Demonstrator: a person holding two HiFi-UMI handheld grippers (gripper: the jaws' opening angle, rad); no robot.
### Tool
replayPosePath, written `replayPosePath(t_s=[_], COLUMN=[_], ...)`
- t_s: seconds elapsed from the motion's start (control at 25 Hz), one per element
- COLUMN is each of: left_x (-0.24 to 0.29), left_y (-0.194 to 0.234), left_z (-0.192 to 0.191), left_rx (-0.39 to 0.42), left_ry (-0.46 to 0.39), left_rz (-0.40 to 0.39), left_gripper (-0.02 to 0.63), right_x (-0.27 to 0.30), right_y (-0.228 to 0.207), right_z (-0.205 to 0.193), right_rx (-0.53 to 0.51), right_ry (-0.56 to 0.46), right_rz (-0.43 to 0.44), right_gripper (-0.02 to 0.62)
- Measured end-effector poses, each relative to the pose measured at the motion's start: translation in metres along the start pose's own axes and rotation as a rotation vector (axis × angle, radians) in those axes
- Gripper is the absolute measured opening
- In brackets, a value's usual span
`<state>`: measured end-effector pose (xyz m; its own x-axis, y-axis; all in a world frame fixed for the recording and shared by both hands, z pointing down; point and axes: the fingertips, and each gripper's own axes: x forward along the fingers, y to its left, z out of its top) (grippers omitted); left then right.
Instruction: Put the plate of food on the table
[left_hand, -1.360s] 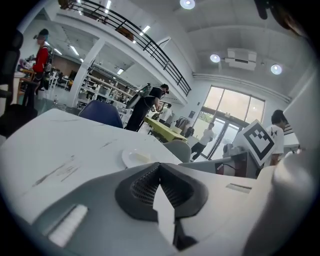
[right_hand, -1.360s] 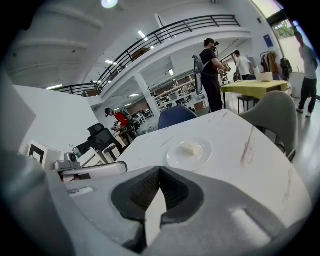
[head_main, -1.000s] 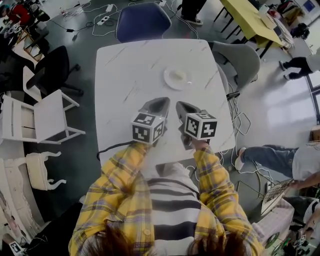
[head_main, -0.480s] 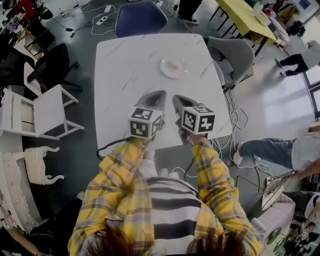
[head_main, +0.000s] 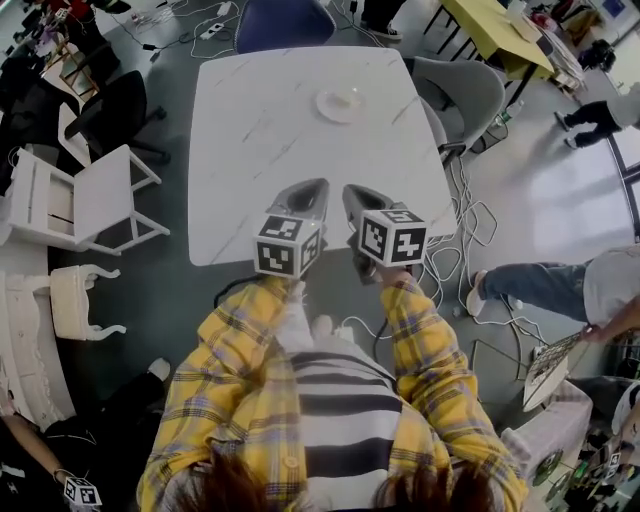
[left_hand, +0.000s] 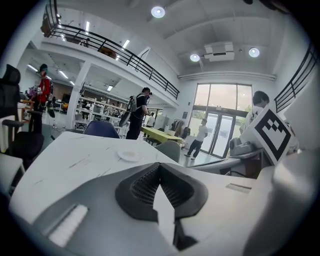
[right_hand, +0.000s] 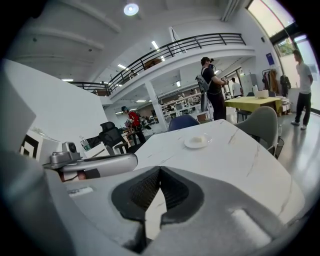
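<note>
Pulled farther back from the plate (head_main: 340, 103) on the table (head_main: 250, 130), the left gripper (head_main: 312, 192) and right gripper (head_main: 355, 195) are closed, holding nothing.

The plate of food (head_main: 340, 103) sits upper centre on the white table (head_main: 250, 150); the left tongs (head_main: 320, 187) and right tongs (head_main: 350, 192) hover mid-frame.

Blue chair (head_main: 284, 20), grey chair (head_main: 470, 92), white chair (head_main: 95, 198), black chair (head_main: 108, 108).

Yellow plaid sleeves (head_main: 235, 345), striped top (head_main: 340, 400); grey left tongs (head_main: 321, 184) and right tongs (head_main: 348, 190).
</note>
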<state>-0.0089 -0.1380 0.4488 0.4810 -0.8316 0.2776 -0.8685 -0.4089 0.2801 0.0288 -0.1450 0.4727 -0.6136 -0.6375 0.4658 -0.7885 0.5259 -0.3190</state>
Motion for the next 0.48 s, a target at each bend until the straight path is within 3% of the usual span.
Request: replayPosePath(t_s=[0.48], left_x=[-0.049], left_y=[-0.018], left_z=[-0.011], left_rx=[0.01], left_ry=[-0.02], left_rz=[0.002], left_gripper=[0.0], right_x=[-0.04], right_y=[0.029], right_z=[-0.022], right_rx=[-0.032], right_ry=[-0.05], right_rz=[-0.025], right_gripper=[-0.002])
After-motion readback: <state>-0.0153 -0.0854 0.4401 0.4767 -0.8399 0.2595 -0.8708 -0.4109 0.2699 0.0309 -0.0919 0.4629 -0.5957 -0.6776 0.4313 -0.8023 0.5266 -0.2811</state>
